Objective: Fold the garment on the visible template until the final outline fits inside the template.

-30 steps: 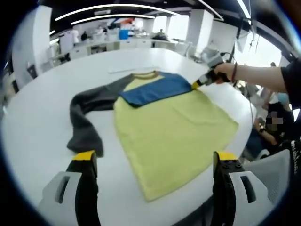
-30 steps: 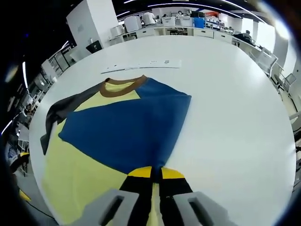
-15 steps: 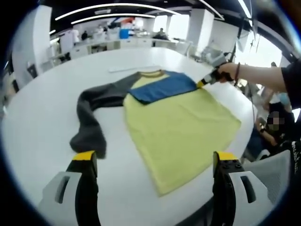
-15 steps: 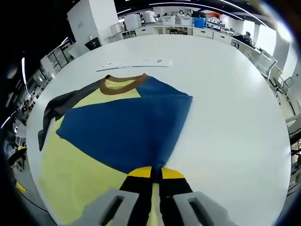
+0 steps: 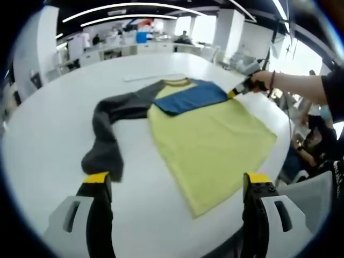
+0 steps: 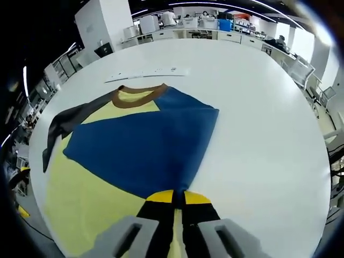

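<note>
On the white round table (image 5: pixel 48 140), a long-sleeved shirt (image 5: pixel 215 145) mid-fold, one sleeve already turned in.

Across the last second the yellow body has slid rightward in the left gripper view, though the whole scene shifts with it, so this reads mostly as the camera moving. The right gripper (image 6: pixel 175 200) has its yellow-tipped jaws pressed together on the blue sleeve (image 6: pixel 140 148), which lies folded over the chest and looks unchanged. The left gripper (image 5: pixel 174 185) hangs with jaws wide apart, holding nothing, above the near table edge. The grey sleeve (image 5: pixel 107 129) sprawls out to the side; I judge it the next part to fold in. I cannot make out a template outline.
</note>
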A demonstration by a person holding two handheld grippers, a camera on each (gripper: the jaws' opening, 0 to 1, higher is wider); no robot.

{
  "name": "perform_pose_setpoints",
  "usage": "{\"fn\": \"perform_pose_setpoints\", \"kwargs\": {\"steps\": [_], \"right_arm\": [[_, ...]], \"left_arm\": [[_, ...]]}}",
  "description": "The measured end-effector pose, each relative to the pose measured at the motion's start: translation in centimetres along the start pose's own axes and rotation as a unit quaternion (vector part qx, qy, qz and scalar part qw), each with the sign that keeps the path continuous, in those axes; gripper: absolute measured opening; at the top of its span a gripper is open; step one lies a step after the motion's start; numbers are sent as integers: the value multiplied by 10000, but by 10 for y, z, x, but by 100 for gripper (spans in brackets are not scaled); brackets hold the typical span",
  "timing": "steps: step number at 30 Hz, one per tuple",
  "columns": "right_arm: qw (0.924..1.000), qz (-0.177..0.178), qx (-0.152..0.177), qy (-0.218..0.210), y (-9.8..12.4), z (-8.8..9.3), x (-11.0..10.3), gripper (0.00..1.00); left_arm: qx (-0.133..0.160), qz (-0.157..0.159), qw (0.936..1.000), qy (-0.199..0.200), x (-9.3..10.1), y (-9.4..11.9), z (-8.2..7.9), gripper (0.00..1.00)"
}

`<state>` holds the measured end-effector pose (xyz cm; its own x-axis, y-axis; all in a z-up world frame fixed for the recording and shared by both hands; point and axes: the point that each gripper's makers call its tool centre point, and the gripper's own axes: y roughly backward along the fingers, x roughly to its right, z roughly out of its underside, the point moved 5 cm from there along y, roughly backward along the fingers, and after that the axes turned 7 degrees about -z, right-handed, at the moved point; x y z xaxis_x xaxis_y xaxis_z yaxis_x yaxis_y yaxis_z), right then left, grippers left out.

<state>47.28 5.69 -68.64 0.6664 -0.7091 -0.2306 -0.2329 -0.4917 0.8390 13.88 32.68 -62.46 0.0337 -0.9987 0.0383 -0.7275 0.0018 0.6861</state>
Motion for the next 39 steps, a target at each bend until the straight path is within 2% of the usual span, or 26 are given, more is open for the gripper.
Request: {"fn": "perform_pose_setpoints", "kwargs": {"steps": [19, 27, 29, 31, 32, 36, 39], "right_arm": [[9999, 17, 4, -125, 3, -2, 18, 0], [10000, 79, 6, -29, 3, -2, 16, 2], [10000, 77, 42, -9, 3, -2, 15, 8], [9998, 47, 161, 62, 5, -2, 8, 22], [9997, 65, 227, 87, 7, -3, 5, 26], [9981, 43, 546, 267, 14, -14, -5, 38], [9968, -47, 713, 363, 20, -20, -15, 55]], "left_arm": [[-22, 11, 10000, 47, -1, -2, 0, 97], [-52, 14, 10000, 41, -1, -3, 1, 97], [-44, 1, 10000, 64, -2, -3, 1, 97], [-55, -21, 10000, 63, -3, -2, 1, 97], [-65, -27, 10000, 52, -3, -2, 1, 97], [-65, -62, 9999, 70, -6, -2, 1, 97], [-25, -104, 9999, 114, -9, -2, -1, 97]]}}
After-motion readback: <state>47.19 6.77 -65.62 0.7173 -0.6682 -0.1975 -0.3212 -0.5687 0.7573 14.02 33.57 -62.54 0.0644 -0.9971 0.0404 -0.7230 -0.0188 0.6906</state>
